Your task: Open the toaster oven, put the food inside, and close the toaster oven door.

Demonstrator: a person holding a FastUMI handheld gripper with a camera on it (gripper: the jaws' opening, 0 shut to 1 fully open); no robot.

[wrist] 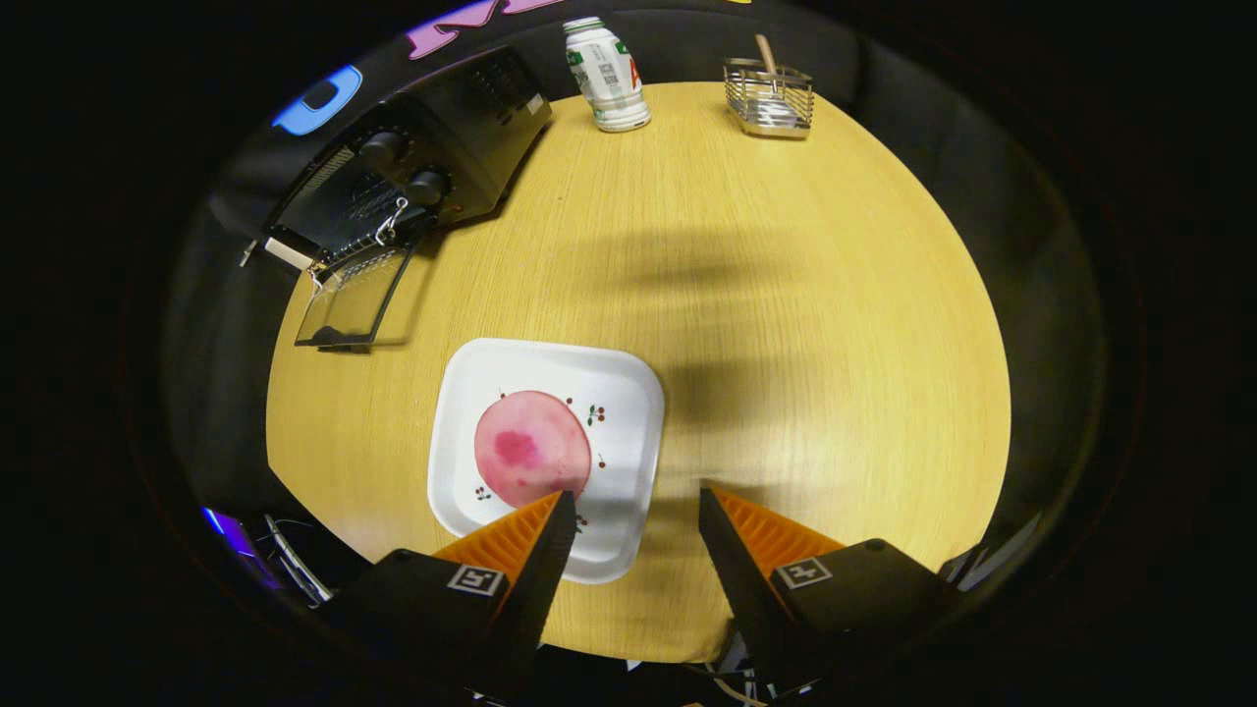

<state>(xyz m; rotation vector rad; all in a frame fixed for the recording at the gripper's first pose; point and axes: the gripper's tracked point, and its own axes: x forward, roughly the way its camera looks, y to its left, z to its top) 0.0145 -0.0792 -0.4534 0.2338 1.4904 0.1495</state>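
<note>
One step done by my reading: toaster oven point(412, 187) at 10 o'clock on desk point(786, 324), glass door point(349, 299) already dropped open. Step in hand: fetch food. Food point(531, 447), pink round slice, on white plate point(628, 393), just ahead of my left finger, tip overlapping its near edge. Gripper point(628, 506) fingers spread, holding nothing. Next move, I judge: shift toward 9 o'clock, straddle slice, pinch. Bottle point(608, 74), wire basket point(771, 98) at 12 o'clock, well apart.

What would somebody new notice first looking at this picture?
Probably the pink round food on the white square plate, just ahead of the open gripper, one fingertip at its near edge. Next, the black toaster oven beyond the plate, its glass door already dropped open onto the round wooden table.
</note>
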